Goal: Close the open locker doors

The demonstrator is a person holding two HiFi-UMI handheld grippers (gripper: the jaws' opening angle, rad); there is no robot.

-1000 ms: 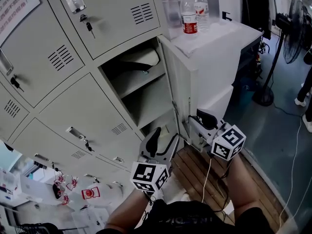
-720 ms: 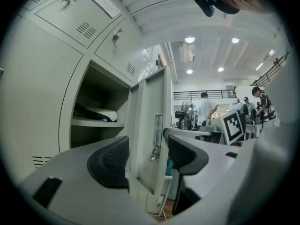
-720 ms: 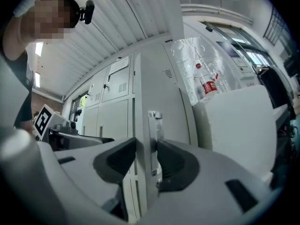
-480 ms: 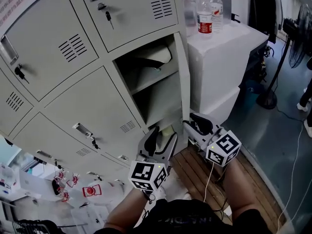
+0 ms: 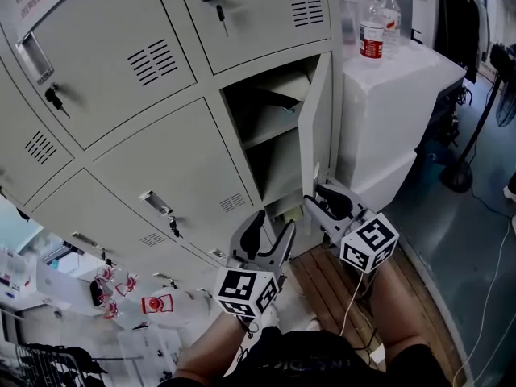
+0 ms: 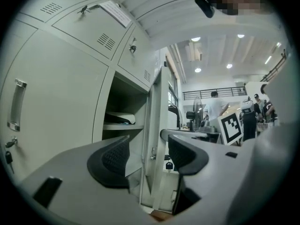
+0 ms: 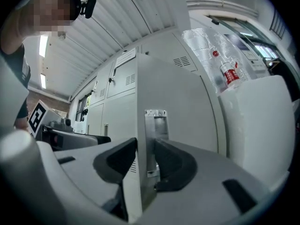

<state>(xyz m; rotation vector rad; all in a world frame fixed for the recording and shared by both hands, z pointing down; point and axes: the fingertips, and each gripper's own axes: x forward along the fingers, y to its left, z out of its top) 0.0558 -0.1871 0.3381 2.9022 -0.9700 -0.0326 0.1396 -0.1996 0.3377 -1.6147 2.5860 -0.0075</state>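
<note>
right gripper (image 5: 320,201) is gripping the open locker door (image 5: 321,127) low on its free edge. in the right gripper view the door edge is sitting between the two pads: one pad is pressing on the metal handle plate (image 7: 155,125) on the outer face, the other is lying against the inner side. the gripper is pointing level at the lockers.

left gripper (image 5: 272,224) is hovering just left of the right one, jaws standing wide apart with nothing between them. it is touching nothing and aiming at the bottom of the open compartment (image 5: 270,127).

the door is standing swung out from the locker front, nearly edge-on to the head view, hinged on the right side. it is sitting between the open compartment and the white cabinet (image 5: 387,111). a shelf is showing inside the compartment with a pale thing (image 5: 284,87) lying on it; cannot tell what that is.

the other grey locker doors in view are sitting shut, and keys (image 5: 219,10) are hanging in some locks. two water bottles (image 5: 372,35) are standing upright on top of the white cabinet. a wooden floor strip (image 5: 322,285) is running under the grippers.
</note>
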